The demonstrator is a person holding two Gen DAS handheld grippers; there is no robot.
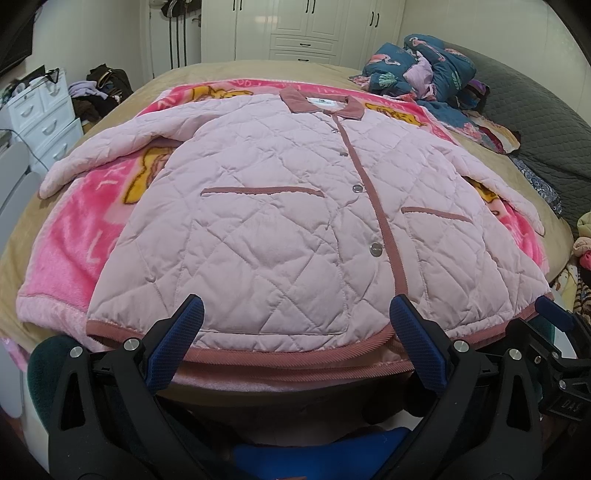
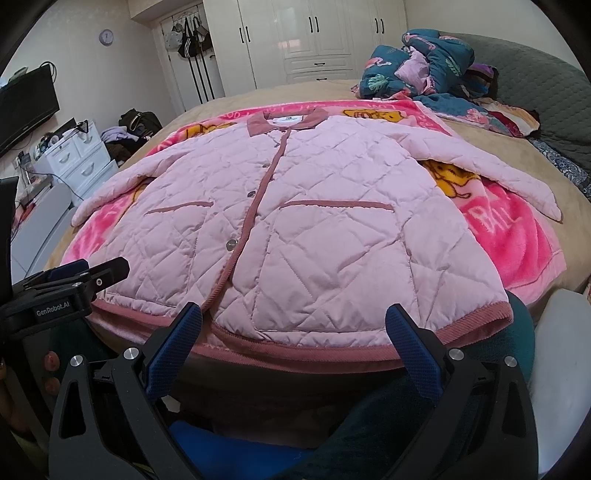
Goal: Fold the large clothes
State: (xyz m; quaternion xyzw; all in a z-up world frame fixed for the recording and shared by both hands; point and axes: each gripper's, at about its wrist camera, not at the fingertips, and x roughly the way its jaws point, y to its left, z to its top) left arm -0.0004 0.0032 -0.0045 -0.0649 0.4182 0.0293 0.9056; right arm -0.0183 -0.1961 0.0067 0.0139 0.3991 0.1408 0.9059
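Observation:
A pink quilted jacket (image 1: 258, 206) with a dusty-rose collar, placket and hem lies flat, buttoned, front up, on a bright pink cartoon blanket (image 1: 70, 243) on the bed. Both sleeves spread out to the sides. My left gripper (image 1: 295, 314) is open and empty, its blue-padded fingers just above the near hem, left of the placket. My right gripper (image 2: 293, 317) is open and empty above the hem of the jacket (image 2: 314, 221), right of the placket. The left gripper also shows at the left edge of the right wrist view (image 2: 88, 273).
A heap of teal flamingo-print bedding (image 1: 421, 70) lies at the far right of the tan bed (image 1: 236, 70). A grey quilted cover (image 1: 535, 110) is beyond it. White drawers (image 1: 40, 110) stand left of the bed, white wardrobes (image 1: 306, 26) behind.

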